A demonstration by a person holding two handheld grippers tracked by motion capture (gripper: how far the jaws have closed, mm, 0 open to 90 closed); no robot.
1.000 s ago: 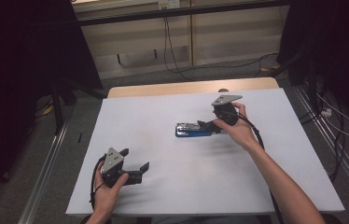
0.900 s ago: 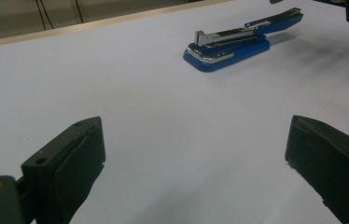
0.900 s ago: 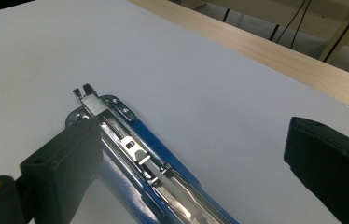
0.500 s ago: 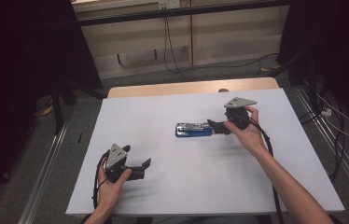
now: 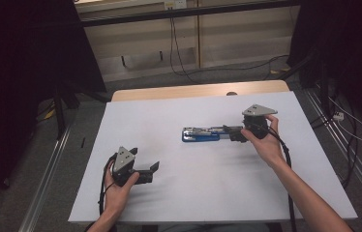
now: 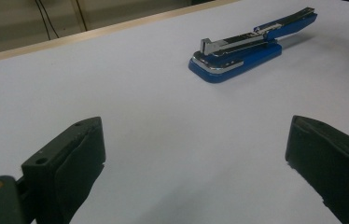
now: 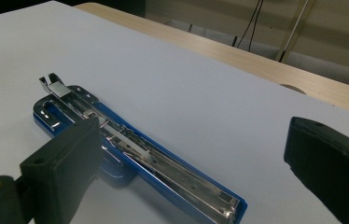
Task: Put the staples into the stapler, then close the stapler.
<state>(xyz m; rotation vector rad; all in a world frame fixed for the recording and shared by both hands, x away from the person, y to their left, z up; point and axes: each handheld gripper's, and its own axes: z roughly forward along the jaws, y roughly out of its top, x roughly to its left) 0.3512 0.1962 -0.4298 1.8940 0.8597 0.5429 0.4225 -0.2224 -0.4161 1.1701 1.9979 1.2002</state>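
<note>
While the left gripper [image 5: 154, 170] rests wide open and empty down-left of the stapler [image 5: 201, 134], that blue stapler lies unfolded mid-table [image 5: 179, 208] on white covering; just right of it, the right gripper [image 5: 232, 133] gapes, holding nothing, a dim cabled wall [image 5: 135, 48] beyond.

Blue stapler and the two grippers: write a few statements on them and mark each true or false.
1. The blue stapler lies swung open on the white table. True.
2. The left gripper holds the stapler. False: it is apart from it, near the table's front edge, fingers spread.
3. The right gripper is at the stapler's right end. True.
4. The right gripper's fingers are shut. False: they stand wide apart.
5. The stapler is red. False: it is blue with metal parts.
</note>
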